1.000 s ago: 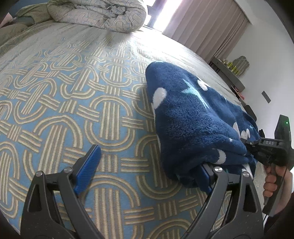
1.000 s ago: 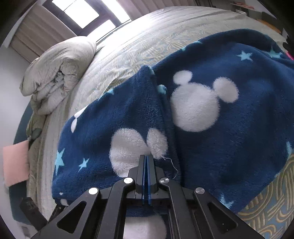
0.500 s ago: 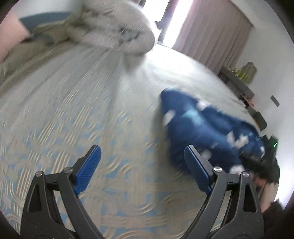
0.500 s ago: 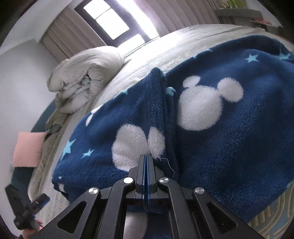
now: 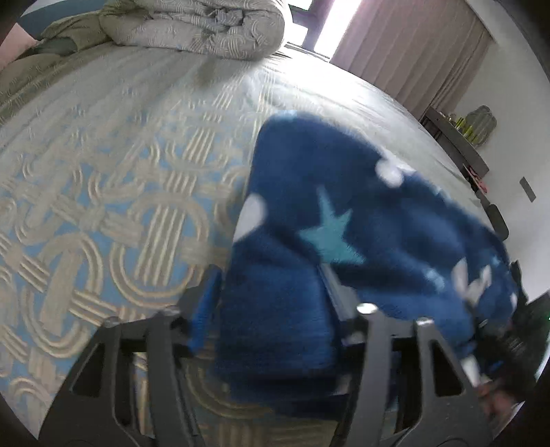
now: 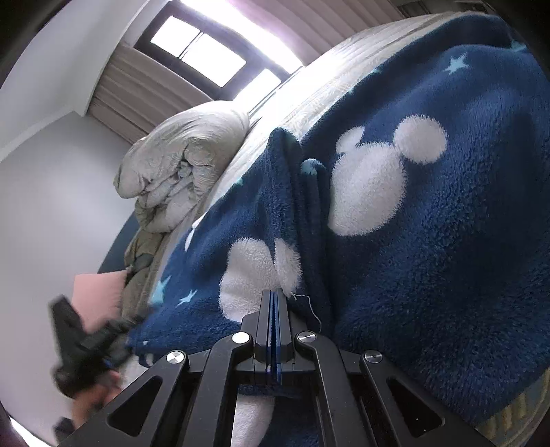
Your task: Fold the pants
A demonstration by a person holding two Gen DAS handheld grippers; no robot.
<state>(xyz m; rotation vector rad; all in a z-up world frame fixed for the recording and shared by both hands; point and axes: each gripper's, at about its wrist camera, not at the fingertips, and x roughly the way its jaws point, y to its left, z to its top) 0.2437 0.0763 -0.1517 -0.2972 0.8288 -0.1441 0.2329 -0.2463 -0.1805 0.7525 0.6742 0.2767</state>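
The pants point(image 5: 343, 233) are navy fleece with white mouse heads and light blue stars, lying bunched on the patterned bed. In the left wrist view my left gripper point(image 5: 271, 302) straddles the near end of the pants, its blue-padded jaws partly closed with thick fleece between them; the frame is blurred. In the right wrist view my right gripper point(image 6: 273, 309) is shut on an edge of the pants point(image 6: 412, 206), which fill most of the frame. The left gripper point(image 6: 86, 347) shows blurred at the lower left there.
The bed cover point(image 5: 103, 206) has blue and beige interlocking rings. A rolled grey duvet point(image 5: 206, 24) lies at the head of the bed, also in the right wrist view point(image 6: 178, 172). A pink pillow point(image 6: 96, 292), curtains point(image 5: 412, 51) and a shelf point(image 5: 457, 144) border the bed.
My left gripper swung away, then came back and its jaws have narrowed around the near end of the pants. My right gripper stays shut on the fabric and has tilted upward.
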